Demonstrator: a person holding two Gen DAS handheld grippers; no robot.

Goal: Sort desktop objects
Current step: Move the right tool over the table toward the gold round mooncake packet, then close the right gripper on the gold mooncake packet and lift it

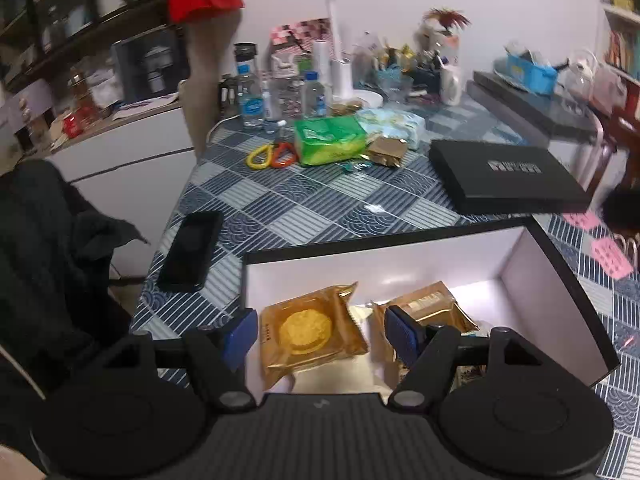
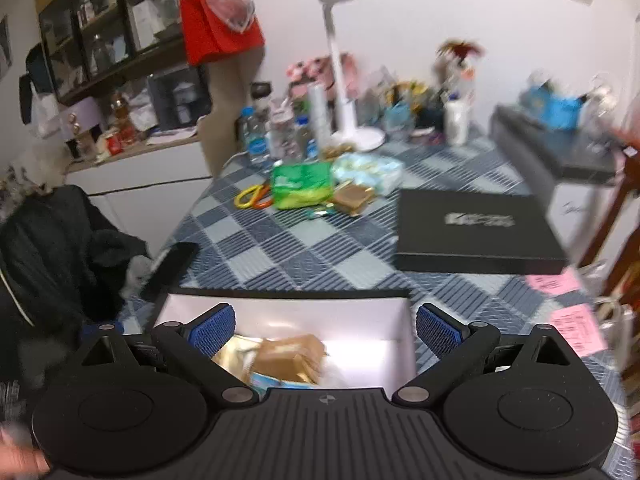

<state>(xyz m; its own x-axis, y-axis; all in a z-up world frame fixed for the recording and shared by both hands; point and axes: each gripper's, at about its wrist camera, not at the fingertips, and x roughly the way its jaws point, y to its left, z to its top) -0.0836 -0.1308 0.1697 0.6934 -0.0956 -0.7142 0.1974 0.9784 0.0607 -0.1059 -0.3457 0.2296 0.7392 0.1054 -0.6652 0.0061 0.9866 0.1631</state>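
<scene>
An open box (image 1: 568,280) with a black rim and white inside stands at the table's near edge. On its floor lies a golden mooncake packet (image 1: 308,332) beside a brown packet (image 1: 428,306). My left gripper (image 1: 320,334) hovers over the box, open, its blue pads on either side of the mooncake packet and clear of it. My right gripper (image 2: 324,328) is open wide above the same box (image 2: 288,293), with brown and gold packets (image 2: 292,354) below it. Further back lie a green pack (image 1: 330,140), a brown sachet (image 1: 386,151) and scissors (image 1: 272,155).
The box's black lid (image 1: 504,176) lies flat to the right behind the box. A black phone (image 1: 192,250) rests near the table's left edge. Pink notes (image 1: 610,256) lie at the right. Bottles, a white lamp (image 2: 344,60) and clutter fill the back; a dark coat hangs at left.
</scene>
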